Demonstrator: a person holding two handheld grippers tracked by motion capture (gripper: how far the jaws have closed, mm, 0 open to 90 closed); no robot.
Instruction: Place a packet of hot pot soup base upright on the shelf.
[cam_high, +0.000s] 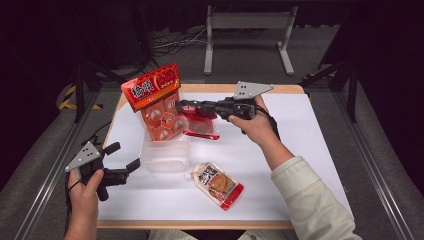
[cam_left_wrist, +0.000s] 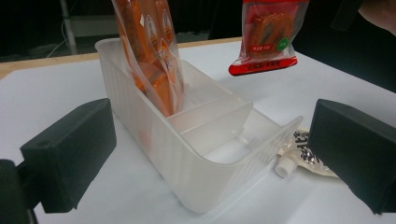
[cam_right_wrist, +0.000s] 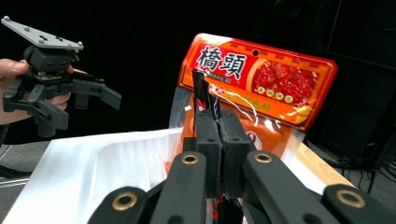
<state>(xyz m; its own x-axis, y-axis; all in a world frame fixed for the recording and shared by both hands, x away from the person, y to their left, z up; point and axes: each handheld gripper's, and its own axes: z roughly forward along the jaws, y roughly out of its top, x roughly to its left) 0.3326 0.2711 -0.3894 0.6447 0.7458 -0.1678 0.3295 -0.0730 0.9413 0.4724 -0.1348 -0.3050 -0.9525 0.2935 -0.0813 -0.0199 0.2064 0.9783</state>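
The right gripper (cam_high: 181, 106) is seen clenched on the top edge of a small red sachet (cam_high: 201, 125), which hangs from the jaws clear of the white table (cam_high: 300, 150), just beside the clear plastic bin (cam_high: 165, 156) and above its far end. In the right gripper view the two black jaws are pressed together with the dark edge of the sachet (cam_right_wrist: 203, 93) pinched between them. The left gripper (cam_high: 125, 157) is held released, its jaws spread wide and nothing between them, near the bin's left side; in the left gripper view the bin (cam_left_wrist: 187, 154) is framed between the open jaws. A large orange snack bag (cam_high: 156, 102) is stood upright in the far compartment of the bin, while the near compartment is seen bare. A spouted pouch (cam_high: 218, 184) is laid flat on the table, just beside the bin's near right corner.
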